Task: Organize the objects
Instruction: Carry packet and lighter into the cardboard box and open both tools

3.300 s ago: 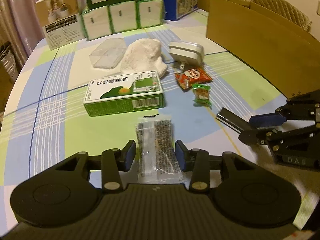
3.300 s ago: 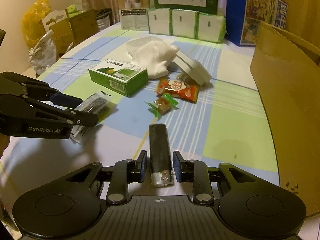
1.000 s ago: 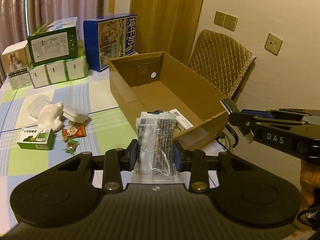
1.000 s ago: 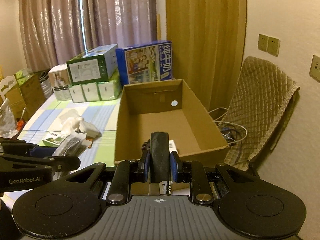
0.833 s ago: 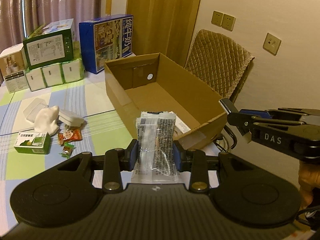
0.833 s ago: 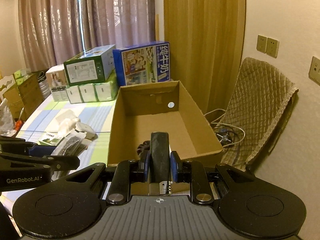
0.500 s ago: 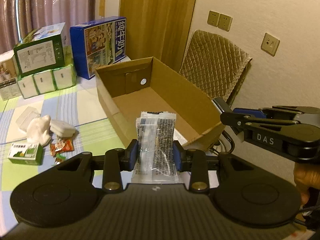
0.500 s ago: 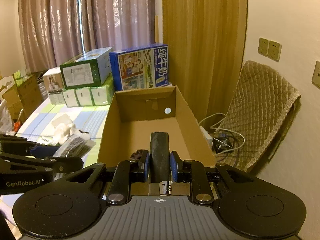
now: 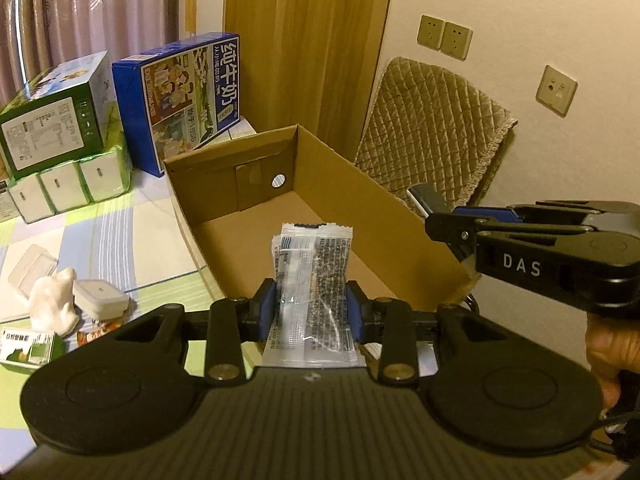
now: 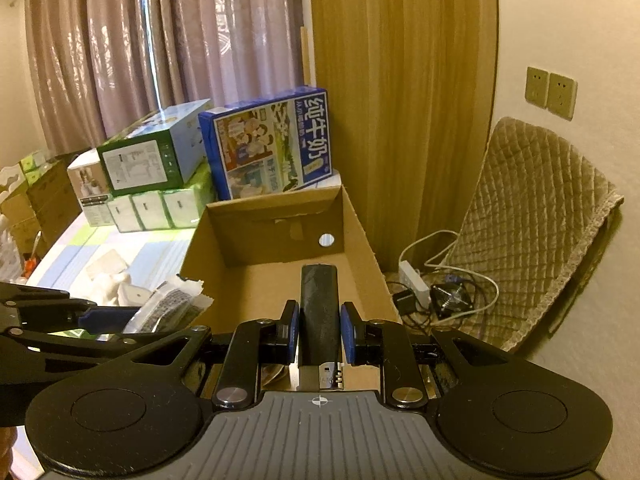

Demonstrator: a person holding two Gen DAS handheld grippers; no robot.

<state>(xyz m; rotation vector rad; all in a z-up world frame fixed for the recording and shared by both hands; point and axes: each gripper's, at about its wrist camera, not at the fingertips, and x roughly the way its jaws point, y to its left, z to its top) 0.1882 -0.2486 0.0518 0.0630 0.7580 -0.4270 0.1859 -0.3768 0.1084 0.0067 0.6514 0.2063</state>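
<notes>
My left gripper (image 9: 311, 307) is shut on a clear snack packet (image 9: 312, 280) with dark printing, held above the near end of an open cardboard box (image 9: 384, 200). My right gripper (image 10: 319, 330) is shut on a black lighter (image 10: 319, 300) with a metal head, also over the cardboard box (image 10: 360, 224). Each gripper shows in the other's view: the right gripper (image 9: 436, 220) at the box's right wall, the left gripper (image 10: 100, 316) with the packet (image 10: 168, 308) at the box's left wall. The box floor ahead looks bare.
On the checked tablecloth (image 9: 132, 248) left of the box lie a white cloth (image 9: 52, 300), a white charger (image 9: 100, 296), a green carton (image 9: 28, 344) and a red snack. Stacked boxes (image 9: 188, 92) stand behind. A quilted chair (image 10: 532, 216) and cables (image 10: 440, 284) are right of the box.
Both grippers lifted their items from the table and carried them to the box; over the last second they moved further forward over it, and the box looms larger.
</notes>
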